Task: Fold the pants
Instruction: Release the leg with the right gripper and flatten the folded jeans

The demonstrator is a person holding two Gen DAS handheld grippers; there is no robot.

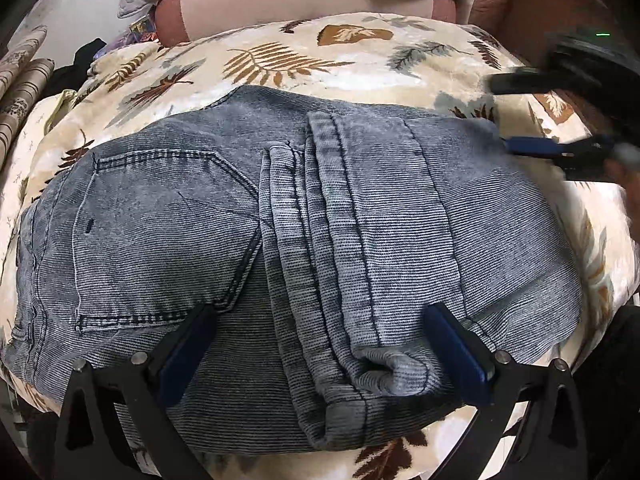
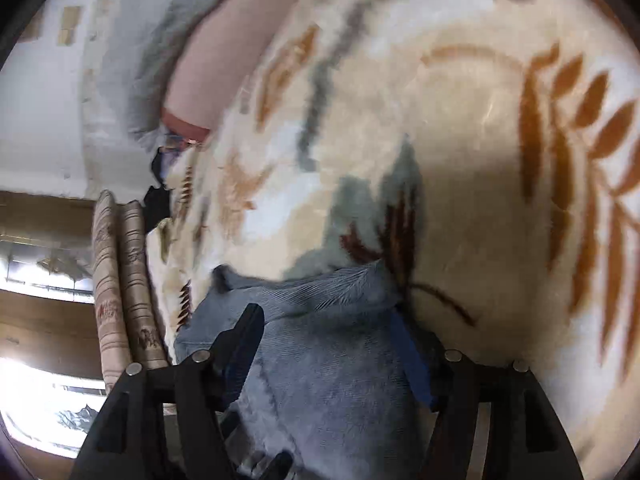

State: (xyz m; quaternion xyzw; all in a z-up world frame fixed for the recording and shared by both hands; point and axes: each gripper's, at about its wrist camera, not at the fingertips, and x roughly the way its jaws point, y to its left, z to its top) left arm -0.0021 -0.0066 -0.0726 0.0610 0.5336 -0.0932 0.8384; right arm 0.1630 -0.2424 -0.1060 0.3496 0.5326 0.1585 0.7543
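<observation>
Centrally, the folded grey-blue pants (image 1: 280, 240) lie on a leaf-patterned blanket (image 1: 280, 60), back pocket to the left and hemmed legs doubled over the middle. Left gripper (image 1: 320, 320): fingers spread wide above the near edge of the fabric, holding nothing. Right gripper (image 2: 328, 320): fingers partly apart with a corner of the pants between them; whether they pinch it cannot be told. Behind stands a pink bolster (image 1: 280, 0).
</observation>
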